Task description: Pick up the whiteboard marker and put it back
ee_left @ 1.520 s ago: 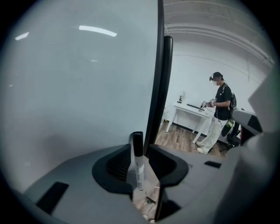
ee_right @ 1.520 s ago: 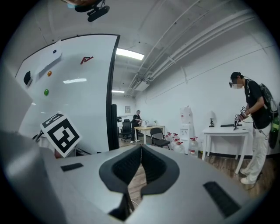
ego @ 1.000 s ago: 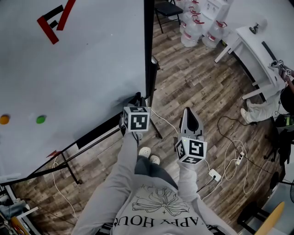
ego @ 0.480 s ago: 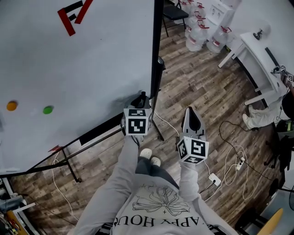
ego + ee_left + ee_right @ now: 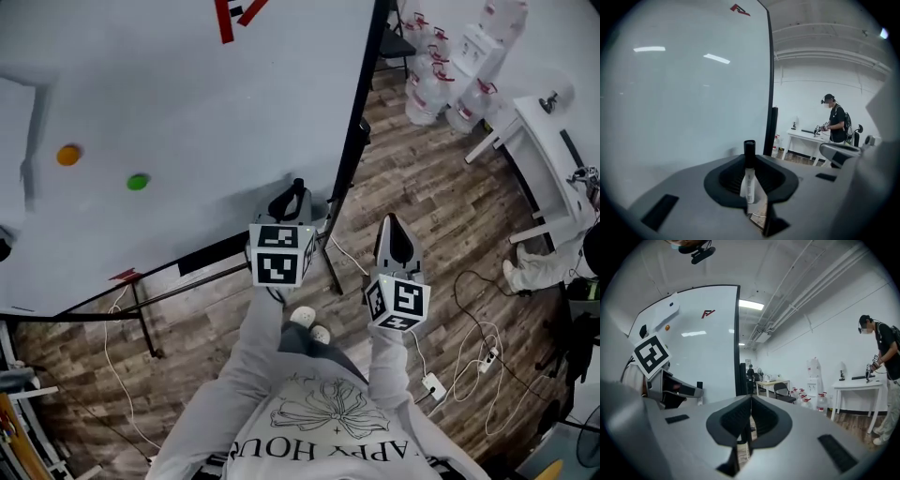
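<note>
The whiteboard marker (image 5: 748, 178), white with a black cap, stands upright between the jaws of my left gripper (image 5: 749, 164). Those jaws have just been closing and now press on it. In the head view the left gripper (image 5: 289, 202) hovers at the lower right corner of the whiteboard (image 5: 187, 112), with the marker's (image 5: 298, 187) cap poking up against the board. My right gripper (image 5: 394, 232) hangs to the right over the wooden floor. Its jaws (image 5: 751, 401) are shut with nothing between them.
The whiteboard (image 5: 684, 93) carries an orange magnet (image 5: 67, 155) and a green magnet (image 5: 138, 182); its dark ledge (image 5: 206, 261) runs along the bottom. Water bottles (image 5: 441, 89) and a white table (image 5: 553, 141) stand at the right, a person (image 5: 836, 124) beside it. Cables (image 5: 469, 319) lie on the floor.
My left gripper has risen with the marker, and its tip now stands against the board's lower corner. The right gripper has lifted a little. The view has shifted up the board.
</note>
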A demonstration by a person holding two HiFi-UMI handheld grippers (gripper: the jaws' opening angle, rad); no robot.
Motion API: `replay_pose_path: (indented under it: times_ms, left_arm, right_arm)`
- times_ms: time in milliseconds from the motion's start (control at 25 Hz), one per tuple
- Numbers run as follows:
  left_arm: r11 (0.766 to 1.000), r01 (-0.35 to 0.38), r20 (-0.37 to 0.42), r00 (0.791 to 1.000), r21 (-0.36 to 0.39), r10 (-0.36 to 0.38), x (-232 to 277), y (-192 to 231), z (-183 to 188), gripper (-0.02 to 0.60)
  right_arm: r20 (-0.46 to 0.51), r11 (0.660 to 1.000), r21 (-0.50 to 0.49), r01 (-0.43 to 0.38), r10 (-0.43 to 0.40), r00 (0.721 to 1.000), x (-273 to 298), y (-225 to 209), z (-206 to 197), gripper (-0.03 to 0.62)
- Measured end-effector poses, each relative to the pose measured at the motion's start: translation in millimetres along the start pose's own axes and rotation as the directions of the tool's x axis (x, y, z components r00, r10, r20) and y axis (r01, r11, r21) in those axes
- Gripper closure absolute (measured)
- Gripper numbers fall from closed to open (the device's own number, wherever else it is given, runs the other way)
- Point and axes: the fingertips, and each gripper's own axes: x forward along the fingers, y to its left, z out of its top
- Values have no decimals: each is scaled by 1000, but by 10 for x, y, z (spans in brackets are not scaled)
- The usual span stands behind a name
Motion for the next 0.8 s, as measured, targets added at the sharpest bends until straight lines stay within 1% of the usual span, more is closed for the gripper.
replay_pose_path:
  times_ms: [240,400,560,800]
  left_arm:
    - [998,-65,32,997,-16,66,-346,279,25,523]
    - [992,-129,30,991,-1,129,-529,450,-8,523]
    - [984,-180,7,984,16,179,-652,609,-113,523]
    - [960,-260,-74,961,106,268,-730,822,-429,523]
  right_arm:
    - [12,996,-14,-92,92,996,62,397,65,591]
    - [11,989,-16,-145,145,989,89,608,65,591]
    - [8,983,-14,-184,184,983,123,783,45,591]
    - [-13,973,-9,-231,230,973,163,985,-55,591]
